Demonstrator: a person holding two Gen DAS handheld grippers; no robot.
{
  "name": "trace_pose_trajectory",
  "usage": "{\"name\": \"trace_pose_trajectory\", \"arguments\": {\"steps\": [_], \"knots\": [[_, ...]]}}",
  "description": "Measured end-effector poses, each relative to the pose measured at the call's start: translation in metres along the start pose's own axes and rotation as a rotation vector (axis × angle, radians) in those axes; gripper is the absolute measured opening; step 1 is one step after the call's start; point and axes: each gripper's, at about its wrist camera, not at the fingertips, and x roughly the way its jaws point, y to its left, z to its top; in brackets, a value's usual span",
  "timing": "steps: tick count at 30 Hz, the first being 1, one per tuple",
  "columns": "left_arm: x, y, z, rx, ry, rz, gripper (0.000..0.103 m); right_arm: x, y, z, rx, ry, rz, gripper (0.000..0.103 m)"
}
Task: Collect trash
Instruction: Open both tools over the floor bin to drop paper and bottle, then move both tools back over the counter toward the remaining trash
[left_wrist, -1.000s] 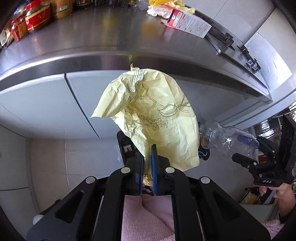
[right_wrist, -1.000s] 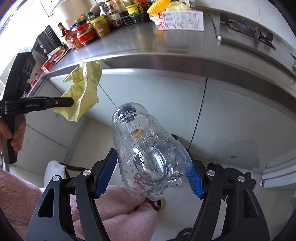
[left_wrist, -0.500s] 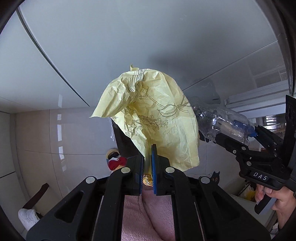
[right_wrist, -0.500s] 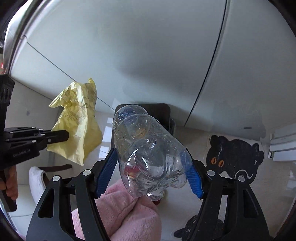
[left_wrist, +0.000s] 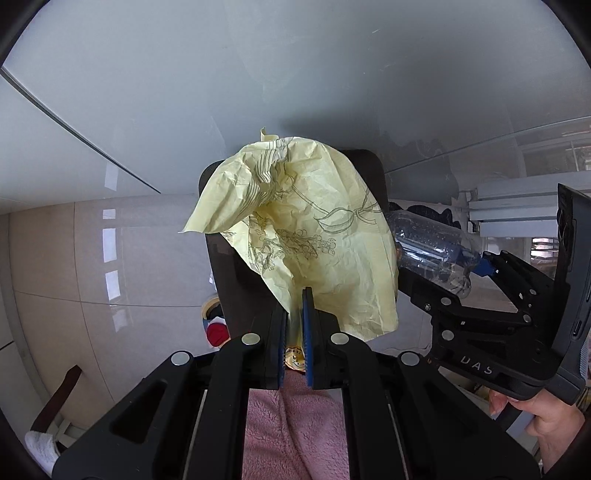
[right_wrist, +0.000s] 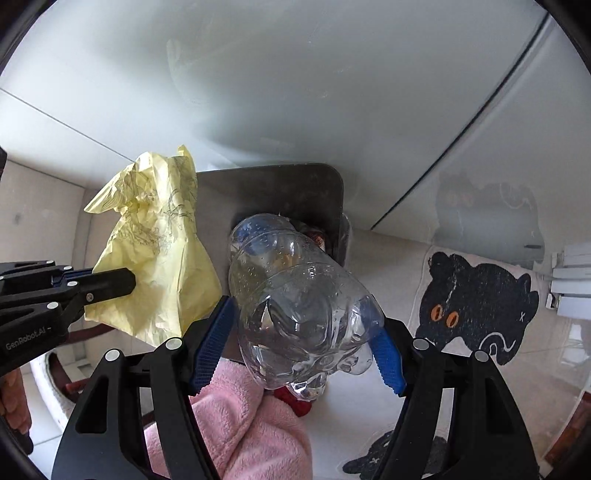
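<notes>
**Both hands down over the bin**

A second ago we had the steel table's edge and the cabinet fronts ahead of us; now both views look almost straight down, and the dark bin (right_wrist: 273, 199) standing on the floor against the white cabinet (right_wrist: 295, 92) fills the middle. We have dropped both loads from table height to just above its open top.

Our left gripper (left_wrist: 294, 295) has its fingers pinched nearly together on the lower edge of the crumpled yellow paper (left_wrist: 310, 236), which stands up from them and hangs over the left half of the bin. Our right gripper (right_wrist: 303, 325) has its fingers spread wide around the base of the clear plastic bottle (right_wrist: 295, 295), pads pressing on both sides; the bottle's cap end points down toward the bin's right half. Paper and bottle sit near each other without touching, as far as we can tell.

Some rubbish already shows inside the bin. We judge the carry almost finished: what remains is opening each gripper so both pieces fall in. The light paper may drift and catch the rim.
</notes>
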Motion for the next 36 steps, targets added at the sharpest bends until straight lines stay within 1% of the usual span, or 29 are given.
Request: {"name": "trace_pose_trajectory", "arguments": {"steps": [5, 9, 12, 14, 15, 16, 17, 19, 21, 22, 23, 24, 25, 27, 28, 30, 33, 36], "knots": [[0.003, 0.012, 0.011, -0.034, 0.007, -0.041, 0.006, 0.001, 0.008, -0.004, -0.082, -0.019, 0.001, 0.071], [0.004, 0.007, 0.023, -0.032, 0.009, -0.052, 0.006, 0.005, 0.014, -0.005, -0.096, -0.009, 0.001, 0.071], [0.007, 0.0, 0.028, -0.032, 0.026, -0.071, 0.009, 0.007, 0.016, -0.002, -0.076, -0.012, 0.01, 0.071], [0.008, 0.0, 0.03, -0.036, 0.026, -0.072, 0.014, 0.006, 0.015, 0.0, -0.049, -0.014, 0.027, 0.071], [0.007, 0.001, 0.031, -0.038, 0.026, -0.071, 0.021, 0.006, 0.015, 0.0, -0.044, -0.016, 0.025, 0.075], [0.008, 0.001, 0.03, -0.042, 0.027, -0.074, 0.025, 0.004, 0.015, 0.001, -0.045, -0.019, 0.022, 0.078], [0.007, 0.001, 0.03, -0.046, 0.024, -0.075, 0.029, 0.004, 0.016, 0.001, -0.048, -0.019, 0.015, 0.078], [-0.001, 0.0, 0.026, -0.045, 0.015, -0.069, 0.037, 0.0, 0.017, 0.0, -0.059, -0.022, 0.002, 0.084], [-0.01, -0.003, 0.026, -0.049, 0.005, -0.066, 0.051, -0.009, 0.018, -0.002, -0.068, -0.027, -0.005, 0.089], [-0.016, -0.004, 0.027, -0.053, 0.002, -0.067, 0.055, -0.014, 0.018, -0.003, -0.068, -0.032, -0.007, 0.092], [-0.023, -0.006, 0.026, -0.056, -0.003, -0.068, 0.062, -0.022, 0.018, -0.004, -0.065, -0.036, -0.007, 0.094], [-0.03, -0.008, 0.025, -0.058, -0.01, -0.068, 0.072, -0.031, 0.018, -0.005, -0.059, -0.042, 0.0, 0.101], [-0.039, -0.011, 0.024, -0.059, -0.02, -0.071, 0.077, -0.04, 0.019, -0.005, -0.054, -0.047, 0.014, 0.1], [-0.061, -0.018, 0.021, -0.054, -0.048, -0.075, 0.092, -0.062, 0.022, -0.007, -0.052, -0.056, 0.023, 0.1], [-0.073, -0.022, 0.019, -0.05, -0.063, -0.075, 0.095, -0.074, 0.025, -0.008, -0.055, -0.065, 0.023, 0.1], [-0.099, -0.031, 0.015, -0.04, -0.084, -0.085, 0.095, -0.101, 0.03, -0.011, -0.06, -0.081, 0.027, 0.1], [-0.139, -0.048, 0.008, -0.01, -0.126, -0.077, 0.095, -0.145, 0.037, -0.015, -0.066, -0.119, 0.031, 0.1], [-0.188, -0.064, -0.002, 0.016, -0.179, -0.082, 0.095, -0.188, 0.037, -0.019, -0.068, -0.158, 0.05, 0.1]]}}
